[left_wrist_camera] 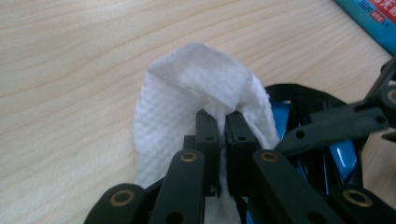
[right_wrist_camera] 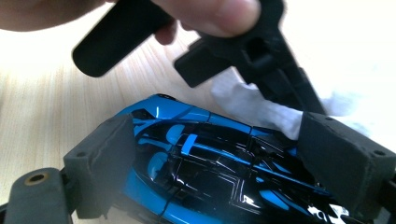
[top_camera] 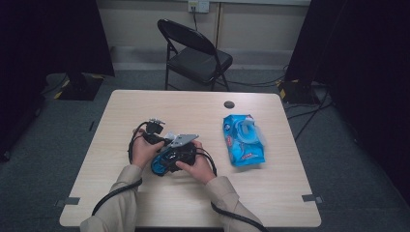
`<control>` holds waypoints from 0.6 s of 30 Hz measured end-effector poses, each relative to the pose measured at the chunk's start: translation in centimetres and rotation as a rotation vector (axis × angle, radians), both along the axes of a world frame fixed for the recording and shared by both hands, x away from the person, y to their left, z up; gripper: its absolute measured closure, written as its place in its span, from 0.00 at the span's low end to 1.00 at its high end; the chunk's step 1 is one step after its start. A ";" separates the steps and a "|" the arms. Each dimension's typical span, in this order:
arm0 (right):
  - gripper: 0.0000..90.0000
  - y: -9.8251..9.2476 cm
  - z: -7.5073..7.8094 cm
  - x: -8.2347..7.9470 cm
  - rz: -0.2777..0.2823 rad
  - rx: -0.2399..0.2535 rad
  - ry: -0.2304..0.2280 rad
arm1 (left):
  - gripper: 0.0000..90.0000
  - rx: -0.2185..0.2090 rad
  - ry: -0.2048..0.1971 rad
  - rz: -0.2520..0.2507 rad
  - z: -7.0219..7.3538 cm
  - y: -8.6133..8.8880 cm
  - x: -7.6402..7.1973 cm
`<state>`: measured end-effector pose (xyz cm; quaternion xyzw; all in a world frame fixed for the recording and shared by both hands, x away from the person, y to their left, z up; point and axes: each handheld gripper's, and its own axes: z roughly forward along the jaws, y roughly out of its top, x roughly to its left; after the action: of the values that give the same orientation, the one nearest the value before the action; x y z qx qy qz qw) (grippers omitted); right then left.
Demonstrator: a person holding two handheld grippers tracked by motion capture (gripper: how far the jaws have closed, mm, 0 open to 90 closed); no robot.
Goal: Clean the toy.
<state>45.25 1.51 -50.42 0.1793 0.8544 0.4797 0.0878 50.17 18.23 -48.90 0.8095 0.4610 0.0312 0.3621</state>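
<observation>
1. The blue toy car (right_wrist_camera: pixel 205 172) sits a little left of the middle of the surface (top_camera: pixel 270 193), toward its near edge, its glossy blue and black body turned roof-up toward my right gripper's camera.
2. My right gripper (right_wrist_camera: pixel 210 154) has its fingers (right_wrist_camera: pixel 100 163) set wide and clamped on the car, one pad against each flank.
3. A white wipe (left_wrist_camera: pixel 187 98) lies against the car on its left side; in the right gripper view it shows just behind the car's far side.
4. My left gripper (left_wrist_camera: pixel 223 123) has its fingers together, pinching a fold of that wipe, which bulges up past the tips and drapes down beside them.
5. In the high view both of my hands meet over the car, left hand (top_camera: pixel 145 150) beside right hand (top_camera: pixel 198 166), with cables trailing back toward the near edge.
6. A blue pack of wipes (top_camera: pixel 244 140) lies flat toward the right edge, well apart from the car.
7. A small dark round disc (top_camera: pixel 229 104) sits near the far edge.
8. Beyond the far edge stands a black folding chair (top_camera: pixel 196 55).
</observation>
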 end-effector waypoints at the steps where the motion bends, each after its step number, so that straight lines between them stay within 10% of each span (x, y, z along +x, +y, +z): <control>1: 0.13 0.0 0.0 0.0 0.000 0.000 0.000 | 0.96 -0.008 -0.001 0.002 0.0 -0.1 0.1; 18: 0.13 0.0 0.0 0.0 0.005 -0.002 -0.002 | 0.95 -0.018 -0.035 0.016 0.5 0.2 0.0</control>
<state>45.28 1.50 -50.40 0.1766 0.8551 0.4795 0.0877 50.20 18.43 -48.36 0.8017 0.4616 0.0440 0.3771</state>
